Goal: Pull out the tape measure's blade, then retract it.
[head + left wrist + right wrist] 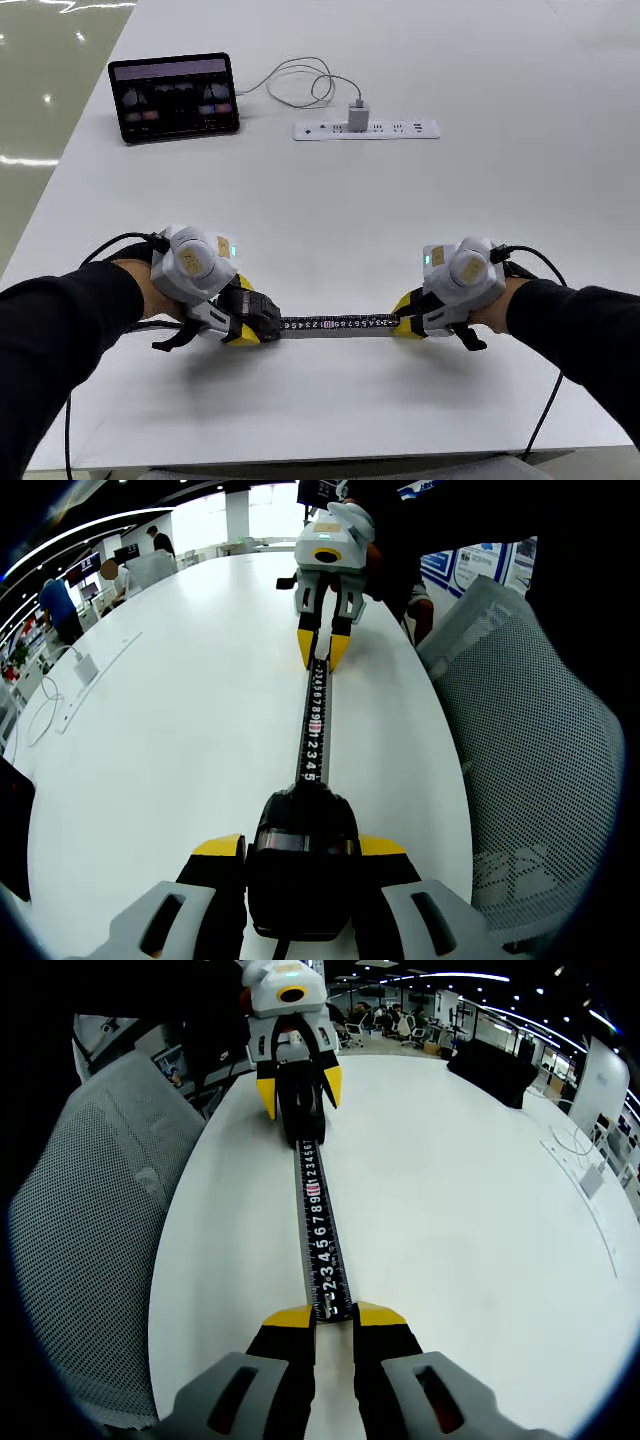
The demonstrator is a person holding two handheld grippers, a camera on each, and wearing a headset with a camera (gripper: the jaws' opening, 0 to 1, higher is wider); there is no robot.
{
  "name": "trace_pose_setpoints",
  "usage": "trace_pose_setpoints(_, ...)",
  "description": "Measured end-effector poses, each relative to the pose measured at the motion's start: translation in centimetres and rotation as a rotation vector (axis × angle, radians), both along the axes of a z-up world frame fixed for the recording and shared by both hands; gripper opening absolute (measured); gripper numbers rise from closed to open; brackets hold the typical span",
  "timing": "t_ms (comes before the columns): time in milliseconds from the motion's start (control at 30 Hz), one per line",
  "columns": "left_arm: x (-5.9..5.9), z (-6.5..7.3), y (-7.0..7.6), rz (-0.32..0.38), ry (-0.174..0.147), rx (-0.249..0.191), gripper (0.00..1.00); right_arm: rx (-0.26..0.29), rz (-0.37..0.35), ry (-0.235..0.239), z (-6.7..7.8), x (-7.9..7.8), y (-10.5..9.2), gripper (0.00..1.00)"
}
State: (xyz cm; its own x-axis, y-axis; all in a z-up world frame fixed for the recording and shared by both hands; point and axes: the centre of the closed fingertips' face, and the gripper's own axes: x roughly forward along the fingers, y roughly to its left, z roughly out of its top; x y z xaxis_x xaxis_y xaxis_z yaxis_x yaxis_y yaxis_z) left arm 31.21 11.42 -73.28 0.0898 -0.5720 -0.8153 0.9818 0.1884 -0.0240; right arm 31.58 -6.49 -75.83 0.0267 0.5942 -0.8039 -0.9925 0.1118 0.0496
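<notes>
Here, the left claw (pixel 243 330) clamps the tape measure (pixel 258 310) low on the counter (pixel 420 220). Opposite, the right claw (pixel 405 328) pinches its blade (pixel 338 323) end.

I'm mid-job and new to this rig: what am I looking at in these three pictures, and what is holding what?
No robot here: a person holds hand-held tongs in each hand. The wide picture comes from a headset camera looking down at the white table; the two round pictures come from cameras riding on each pair of tongs. The left tongs clamp the tape measure case; the right tongs pinch the end of the blade, stretched out between them. Farther back sit a tablet and a power strip with a charger plugged in.
</notes>
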Motion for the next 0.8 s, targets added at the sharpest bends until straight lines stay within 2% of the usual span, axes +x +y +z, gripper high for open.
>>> trace_pose_setpoints(800,-0.1,0.2,-0.2,0.004,-0.004,0.002,0.37,-0.021,-0.036,0.005,-0.2,0.1,-2.5,0.08)
